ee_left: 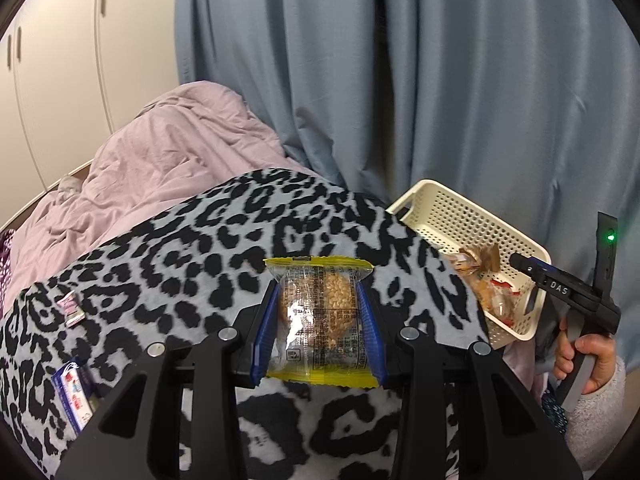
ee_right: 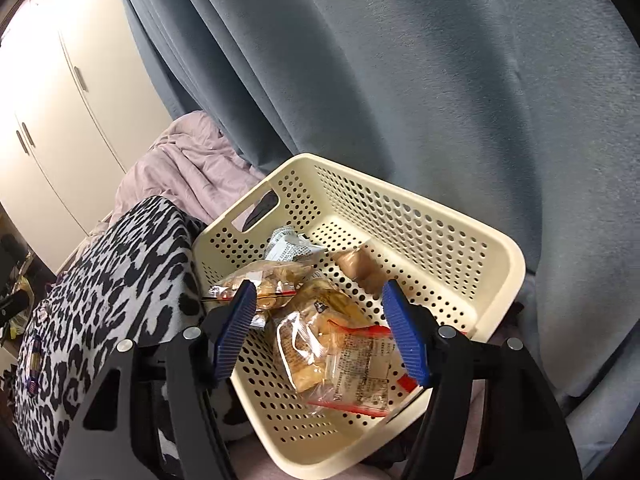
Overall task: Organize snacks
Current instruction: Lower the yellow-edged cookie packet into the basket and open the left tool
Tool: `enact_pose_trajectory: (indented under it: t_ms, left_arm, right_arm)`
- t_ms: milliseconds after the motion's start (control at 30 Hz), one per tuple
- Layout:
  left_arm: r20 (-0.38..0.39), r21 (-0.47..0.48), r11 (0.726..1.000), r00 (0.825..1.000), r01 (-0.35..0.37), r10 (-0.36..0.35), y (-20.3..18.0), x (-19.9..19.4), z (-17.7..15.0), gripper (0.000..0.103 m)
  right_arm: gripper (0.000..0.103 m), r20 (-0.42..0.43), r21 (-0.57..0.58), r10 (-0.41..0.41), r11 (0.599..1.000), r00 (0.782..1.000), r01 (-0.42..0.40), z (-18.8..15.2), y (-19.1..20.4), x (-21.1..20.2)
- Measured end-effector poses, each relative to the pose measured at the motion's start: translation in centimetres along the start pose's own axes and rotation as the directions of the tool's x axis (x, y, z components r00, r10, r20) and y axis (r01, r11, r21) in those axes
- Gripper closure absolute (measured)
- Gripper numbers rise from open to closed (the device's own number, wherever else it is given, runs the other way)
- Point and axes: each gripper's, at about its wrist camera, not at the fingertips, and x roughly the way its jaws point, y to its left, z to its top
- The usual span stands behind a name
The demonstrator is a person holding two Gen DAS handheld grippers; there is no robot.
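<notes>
Left gripper (ee_left: 318, 320): blue pads closed against both sides of a yellow-edged snack packet (ee_left: 318, 322) with a round sesame-coated cake inside, held above the leopard-print blanket (ee_left: 200, 240).
Right gripper (ee_right: 320, 332): jaws spread wide with nothing between them, hovering over the cream basket (ee_right: 460, 224).
Basket contents: several clear-wrapped snacks, among them a red-edged packet (ee_right: 344, 364).
Basket place: just off the blanket's right edge, before the blue curtain (ee_left: 440, 80).
Blanket's left edge: a small pink sweet (ee_left: 71, 309) and a blue-white packet (ee_left: 74, 396).
Behind: a rumpled pink quilt (ee_left: 160, 152).
</notes>
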Motion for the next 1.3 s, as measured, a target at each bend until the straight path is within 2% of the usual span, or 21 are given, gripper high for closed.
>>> enact_pose_trajectory:
  t_ms: [333, 533, 767, 1067, 1300]
  left_arm:
    - [-0.03, 0.065, 0.995, 0.997, 0.077, -0.075, -4.5, 2.0, 0.8, 0.065]
    - [-0.066, 0.111, 0.983, 0.988, 0.148, -0.141, -8.4, 4.2, 1.0, 0.064]
    - [-0.139, 0.144, 0.957, 0.963, 0.251, -0.232, -12.8, 7.6, 1.3, 0.065]
    - [-0.197, 0.164, 0.923, 0.929, 0.347, -0.314, -17.2, 11.3, 1.6, 0.064]
    - [-0.175, 0.165, 0.91, 0.92, 0.379, -0.351, -18.3, 12.4, 2.8, 0.064]
  right_arm:
    - [0.036, 0.022, 0.022, -0.005, 1.0, 1.0, 0.004, -0.3, -1.6, -0.6]
    - [0.036, 0.057, 0.027, -0.011, 1.0, 0.998, 0.009, -0.2, -2.2, -1.4]
    - [0.036, 0.084, 0.035, 0.005, 0.999, 0.996, -0.008, -0.1, -2.8, -2.2]
    - [0.036, 0.084, 0.056, 0.003, 0.998, 0.996, -0.008, -0.3, -3.8, -2.3]
    - [0.036, 0.087, 0.065, 0.003, 0.998, 0.996, -0.008, -0.3, -4.1, -2.2]
